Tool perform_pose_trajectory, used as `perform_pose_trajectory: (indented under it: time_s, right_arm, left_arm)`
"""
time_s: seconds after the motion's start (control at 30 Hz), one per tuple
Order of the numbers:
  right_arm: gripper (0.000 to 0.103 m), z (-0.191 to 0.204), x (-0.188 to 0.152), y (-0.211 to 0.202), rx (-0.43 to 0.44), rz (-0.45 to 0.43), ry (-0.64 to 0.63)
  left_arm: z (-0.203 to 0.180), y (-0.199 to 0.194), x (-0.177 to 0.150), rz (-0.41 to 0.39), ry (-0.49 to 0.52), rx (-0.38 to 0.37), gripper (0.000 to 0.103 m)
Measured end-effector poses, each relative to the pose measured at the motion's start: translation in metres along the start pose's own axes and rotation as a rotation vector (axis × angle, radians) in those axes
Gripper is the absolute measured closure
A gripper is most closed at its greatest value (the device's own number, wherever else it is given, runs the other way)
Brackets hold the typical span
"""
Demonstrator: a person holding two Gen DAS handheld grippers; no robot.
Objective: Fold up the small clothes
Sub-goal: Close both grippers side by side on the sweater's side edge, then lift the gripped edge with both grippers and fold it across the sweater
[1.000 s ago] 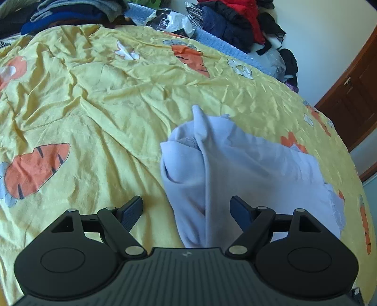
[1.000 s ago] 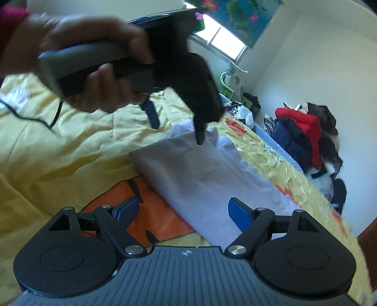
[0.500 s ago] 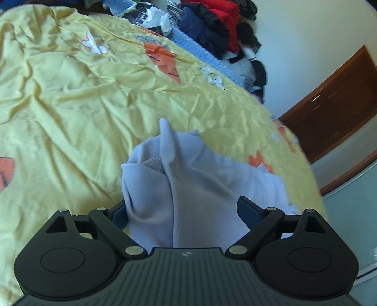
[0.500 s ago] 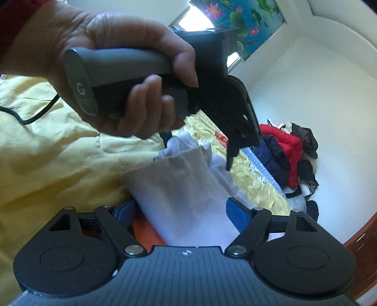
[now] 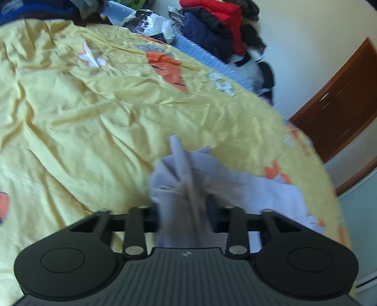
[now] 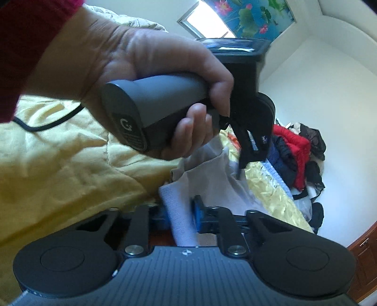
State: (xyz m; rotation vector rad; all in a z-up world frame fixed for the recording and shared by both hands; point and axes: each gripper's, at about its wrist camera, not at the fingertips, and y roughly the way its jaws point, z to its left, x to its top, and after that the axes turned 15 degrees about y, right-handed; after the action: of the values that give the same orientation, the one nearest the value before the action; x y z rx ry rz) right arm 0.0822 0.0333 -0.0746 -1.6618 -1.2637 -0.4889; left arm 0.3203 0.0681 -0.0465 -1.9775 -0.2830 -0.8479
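Lilac garment (image 5: 186, 188) | pinched between left fingers (image 5: 209, 209) | right fingers (image 6: 196, 213) likewise

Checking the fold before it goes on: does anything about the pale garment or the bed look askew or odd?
Yes. The pale garment is bunched, with a ridge sticking up between the left gripper fingers rather than lying flat. The yellow sheet beneath is heavily wrinkled. No damage shows.

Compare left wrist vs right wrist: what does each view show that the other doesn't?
Left wrist only: the left gripper shut on the pale lavender garment, and white bunny prints on the sheet.
Right wrist only: the right gripper shut on the garment's ribbed edge, the person's left hand, the bright window.
Both: the garment, yellow carrot-print bedsheet, heaped red and navy jackets.
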Motion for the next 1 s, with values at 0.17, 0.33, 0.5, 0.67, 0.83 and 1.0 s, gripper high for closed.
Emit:
perform_pose_trajectory:
  time_s: [0.17, 0.33, 0.5, 0.67, 0.83, 1.0]
  right_arm:
    - [0.094, -0.007, -0.001, -0.002, 0.023, -0.015, 0.03]
    - [0.096, -0.025, -0.002, -0.015, 0.064, -0.048, 0.121]
    - [0.096, -0.05, -0.006, -0.029, 0.144, -0.055, 0.282]
    - [0.097, -0.081, -0.009, -0.043, 0.194, -0.078, 0.437]
    - [0.098, -0.11, -0.016, -0.046, 0.241, -0.073, 0.556]
    - [0.098, -0.126, -0.021, -0.049, 0.247, -0.083, 0.632]
  left_arm:
    - [-0.009, -0.003, -0.002, 0.002, 0.025, 0.07, 0.091]
    - [-0.046, -0.007, -0.002, 0.0, 0.157, 0.228, 0.091]
    - [-0.072, -0.012, 0.002, 0.015, 0.231, 0.334, 0.092]
    - [-0.086, -0.019, 0.008, 0.016, 0.261, 0.377, 0.092]
    - [-0.099, -0.025, 0.013, 0.013, 0.259, 0.398, 0.092]
    - [-0.11, -0.028, 0.015, 0.018, 0.276, 0.425, 0.092]
